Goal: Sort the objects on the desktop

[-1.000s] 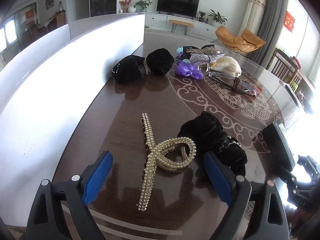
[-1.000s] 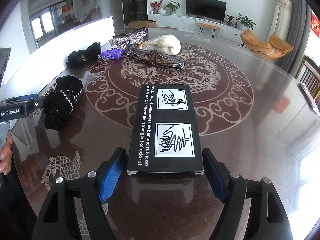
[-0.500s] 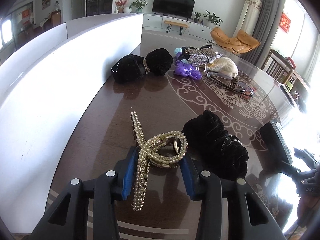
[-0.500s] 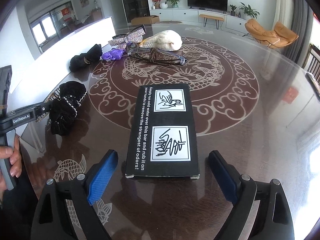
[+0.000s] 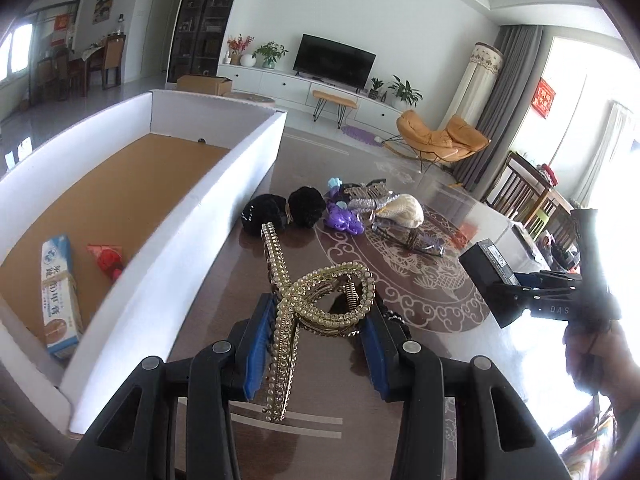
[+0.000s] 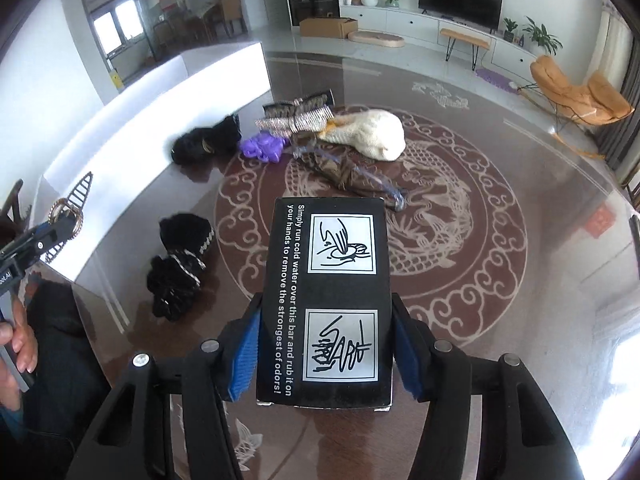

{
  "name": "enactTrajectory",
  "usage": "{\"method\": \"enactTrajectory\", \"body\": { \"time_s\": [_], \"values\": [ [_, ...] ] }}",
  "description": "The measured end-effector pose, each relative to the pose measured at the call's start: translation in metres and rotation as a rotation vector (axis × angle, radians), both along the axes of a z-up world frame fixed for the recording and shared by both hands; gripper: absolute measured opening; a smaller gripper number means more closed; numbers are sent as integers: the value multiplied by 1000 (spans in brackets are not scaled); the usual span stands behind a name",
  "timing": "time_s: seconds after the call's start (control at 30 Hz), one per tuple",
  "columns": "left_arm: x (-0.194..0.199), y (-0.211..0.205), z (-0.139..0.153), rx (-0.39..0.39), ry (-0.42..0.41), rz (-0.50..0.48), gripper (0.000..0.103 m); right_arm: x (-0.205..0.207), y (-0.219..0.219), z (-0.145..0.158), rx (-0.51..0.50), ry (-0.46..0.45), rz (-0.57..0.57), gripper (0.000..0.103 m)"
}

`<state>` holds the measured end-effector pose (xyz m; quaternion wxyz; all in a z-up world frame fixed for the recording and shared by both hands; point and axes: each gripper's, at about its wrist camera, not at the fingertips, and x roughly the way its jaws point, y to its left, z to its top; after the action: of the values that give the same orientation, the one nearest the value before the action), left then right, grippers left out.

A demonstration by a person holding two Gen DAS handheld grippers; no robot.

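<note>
My left gripper (image 5: 316, 344) is shut on a gold pearl hair claw (image 5: 320, 300) and holds it above the table, beside the white box (image 5: 208, 216). The claw also shows at the left in the right wrist view (image 6: 66, 216). My right gripper (image 6: 324, 344) is shut on a black printed box (image 6: 326, 292), lifted off the table; that box also shows in the left wrist view (image 5: 486, 276). A black scrunchie (image 6: 180, 264) lies on the table left of the black box.
The white box holds a toothpaste carton (image 5: 60, 292) and a red packet (image 5: 108, 260). Farther back on the table lie black scrunchies (image 5: 280, 212), a purple clip (image 6: 264, 146), a silver bow (image 6: 296, 116), a cream pouch (image 6: 372, 134) and glasses (image 6: 352, 176).
Both grippers closed, the left on the hair claw, the right on the black box, and both lifted their objects off the table. The left view now looks over the box wall.
</note>
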<state>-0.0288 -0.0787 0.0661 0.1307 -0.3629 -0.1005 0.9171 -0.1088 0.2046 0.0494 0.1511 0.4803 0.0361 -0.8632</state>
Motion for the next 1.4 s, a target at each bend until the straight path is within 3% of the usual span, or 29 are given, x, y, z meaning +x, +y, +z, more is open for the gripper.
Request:
{"method": "enactTrajectory", "body": {
  "time_s": [0.17, 0.37, 0.57, 0.67, 0.73, 0.8, 0.83, 0.87, 1.03, 1.17, 1.27, 1.4],
  "values": [
    [-18, -73, 32, -28, 24, 126, 42, -31, -72, 54, -124, 74, 94, 58],
    [-62, -160, 23, -105, -62, 270, 42, -70, -221, 77, -217, 93, 288, 59],
    [-101, -203, -21, -127, -224, 330, 42, -97, -354, 44, -120, 61, 420, 59],
    [-107, -208, -40, -156, -298, 352, 43, -105, -388, 16, -54, 27, 440, 60],
    [-106, -206, -42, -158, -300, 346, 47, -112, -398, -1, -39, -17, 436, 61],
    [-103, -203, -36, -167, -266, 349, 64, -112, -394, -8, -47, -23, 416, 63],
    [-100, -198, -32, -179, -247, 352, 76, -111, -389, -8, -67, -17, 407, 69],
    [-96, -195, -28, -194, -227, 360, 79, -110, -380, -5, -90, -7, 396, 72],
    [-68, -144, 2, -137, -134, 274, 79, -89, -309, 25, -166, 126, 339, 83],
    [-43, -62, 21, -69, -82, 77, 84, -54, -218, 42, -165, 258, 242, 94],
    [-22, 1, 8, -42, -96, -55, 100, -23, -143, 32, -72, 327, 148, 97],
    [-22, 65, -46, -76, -214, -147, 100, 11, -57, -8, 58, 284, 33, 97]
  ]
}}
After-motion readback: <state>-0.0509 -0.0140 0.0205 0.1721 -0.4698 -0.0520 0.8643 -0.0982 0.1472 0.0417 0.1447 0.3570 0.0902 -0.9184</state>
